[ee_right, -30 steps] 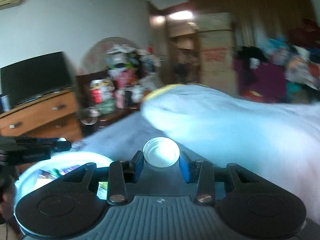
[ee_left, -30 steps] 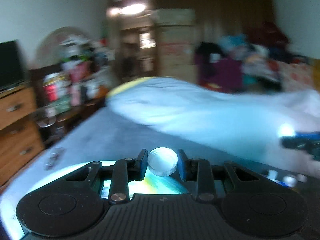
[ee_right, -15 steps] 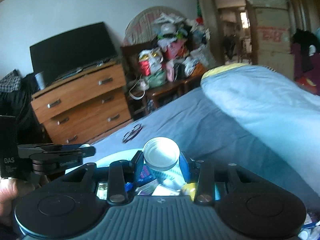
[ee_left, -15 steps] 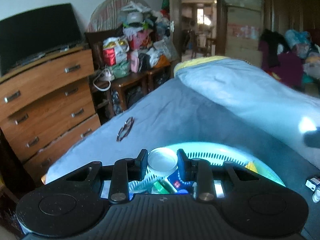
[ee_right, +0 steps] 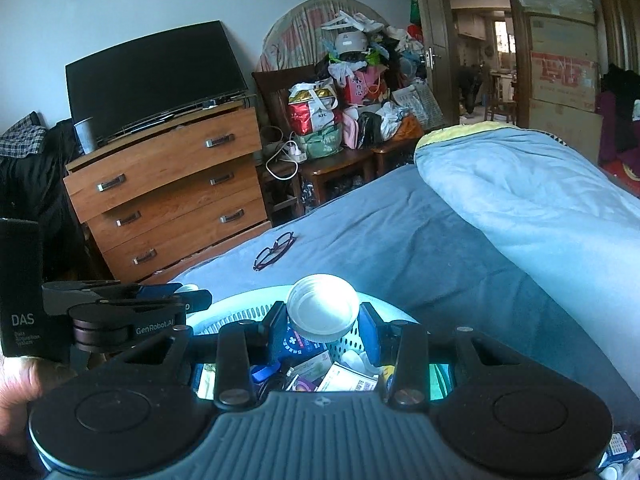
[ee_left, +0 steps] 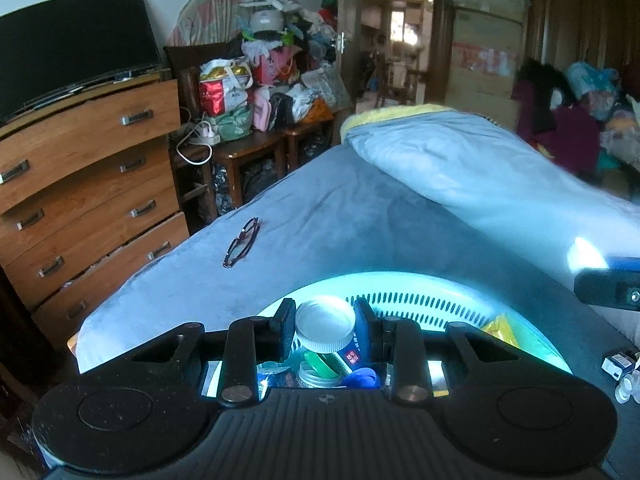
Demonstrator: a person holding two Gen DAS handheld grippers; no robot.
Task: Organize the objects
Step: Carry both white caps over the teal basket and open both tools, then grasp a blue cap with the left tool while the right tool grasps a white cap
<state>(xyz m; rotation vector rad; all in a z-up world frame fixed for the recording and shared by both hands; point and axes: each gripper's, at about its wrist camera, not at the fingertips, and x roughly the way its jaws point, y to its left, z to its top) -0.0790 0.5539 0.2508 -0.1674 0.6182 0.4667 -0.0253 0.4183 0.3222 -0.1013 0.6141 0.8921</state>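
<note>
While both grippers hung over the pale perforated plastic basket (ee_left: 420, 304), each clamped a white round cap: left gripper (ee_left: 325, 330), right gripper (ee_right: 323, 322). I judged releasing low, inside its rim, best.

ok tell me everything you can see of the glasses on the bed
The glasses are a thin, dark reddish-framed pair, seemingly folded, lying flat on the blue-grey bed cover near its edge facing the wooden dresser. They sit beyond the basket, apart from it and from both claws; only the cover touches them. Lens details are too small to tell.
</note>
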